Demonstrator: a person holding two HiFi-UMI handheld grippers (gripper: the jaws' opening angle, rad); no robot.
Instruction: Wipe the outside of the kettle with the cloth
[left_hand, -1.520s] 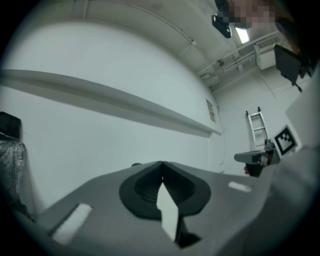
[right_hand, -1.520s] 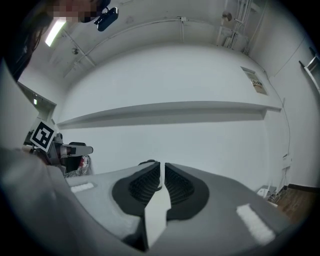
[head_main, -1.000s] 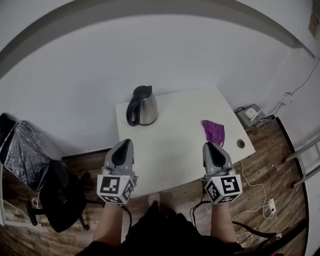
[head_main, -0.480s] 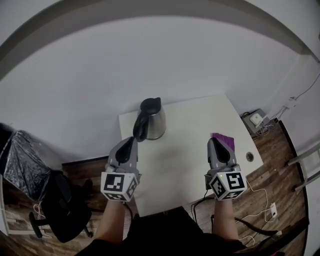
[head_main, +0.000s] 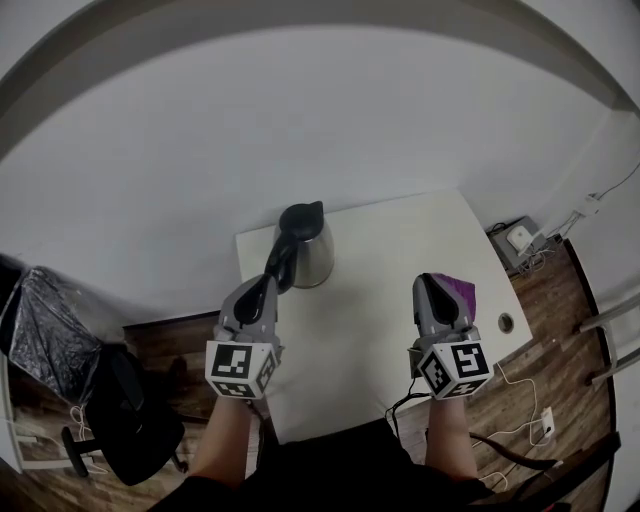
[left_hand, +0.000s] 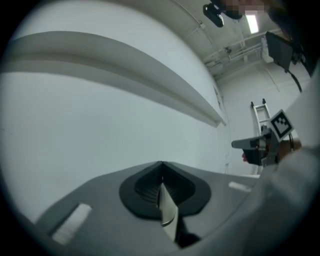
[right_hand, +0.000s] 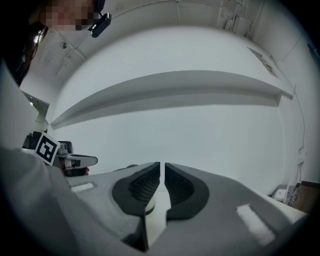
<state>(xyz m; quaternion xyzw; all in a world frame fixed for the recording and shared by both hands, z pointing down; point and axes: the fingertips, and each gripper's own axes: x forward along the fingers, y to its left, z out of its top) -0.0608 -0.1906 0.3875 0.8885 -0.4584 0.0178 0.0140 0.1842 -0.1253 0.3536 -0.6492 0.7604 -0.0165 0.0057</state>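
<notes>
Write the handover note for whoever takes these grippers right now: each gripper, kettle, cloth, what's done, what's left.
Left gripper: fingers shut, empty, close to the kettle's handle; I cannot tell whether it touches.
Right gripper: fingers a crack apart, nothing between them, just behind the cloth.
Kettle: upright at the far left corner of the table.
Cloth: crumpled near the table's right edge, partly hidden by the right gripper.
Done: nothing yet; the cloth is not picked up.
Left: grasp the cloth, probably steady the kettle, wipe its outside.
</notes>
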